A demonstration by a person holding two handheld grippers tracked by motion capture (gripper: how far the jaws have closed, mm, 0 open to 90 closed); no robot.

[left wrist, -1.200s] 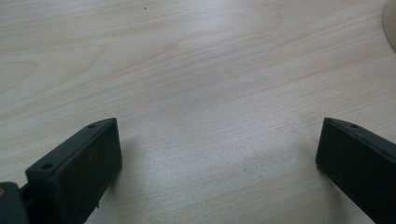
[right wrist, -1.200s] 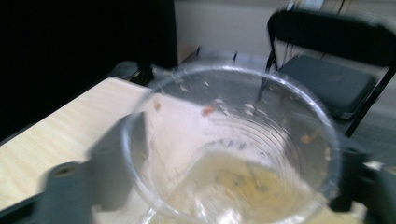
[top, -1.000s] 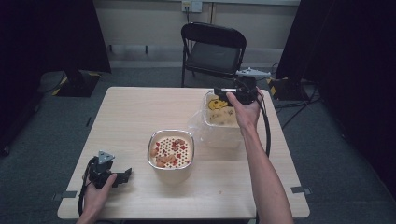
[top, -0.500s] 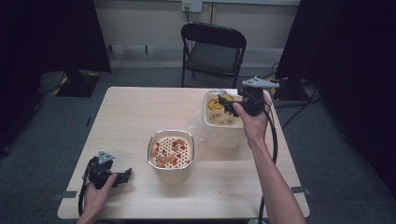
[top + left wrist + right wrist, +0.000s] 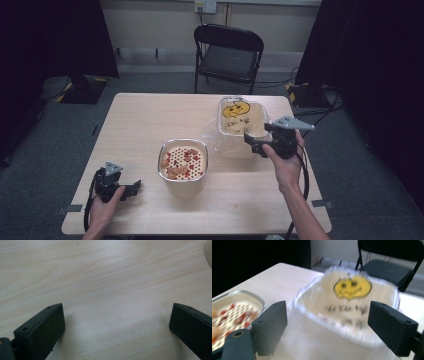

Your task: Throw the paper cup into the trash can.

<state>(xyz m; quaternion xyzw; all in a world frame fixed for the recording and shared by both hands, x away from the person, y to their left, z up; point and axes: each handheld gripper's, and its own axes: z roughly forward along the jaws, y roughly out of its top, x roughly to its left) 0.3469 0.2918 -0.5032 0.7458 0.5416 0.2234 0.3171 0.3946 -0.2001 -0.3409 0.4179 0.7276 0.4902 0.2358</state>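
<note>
A white bin lined with a clear plastic bag stands at the table's right back; a yellow smiley face is printed on the bag. My right gripper hovers just in front of the bin, open, nothing between its jaws. A metal bowl with a red-and-white dotted lining and bits of food sits in the middle of the table. My left gripper rests open near the table's front left corner, over bare wood.
The light wooden table has free room along its left half and front. A black folding chair stands behind the far edge. Cables lie on the grey floor at the right.
My right gripper has drawn back from over the bin toward the front right, and now sits just in front of it. The left gripper has not moved.
</note>
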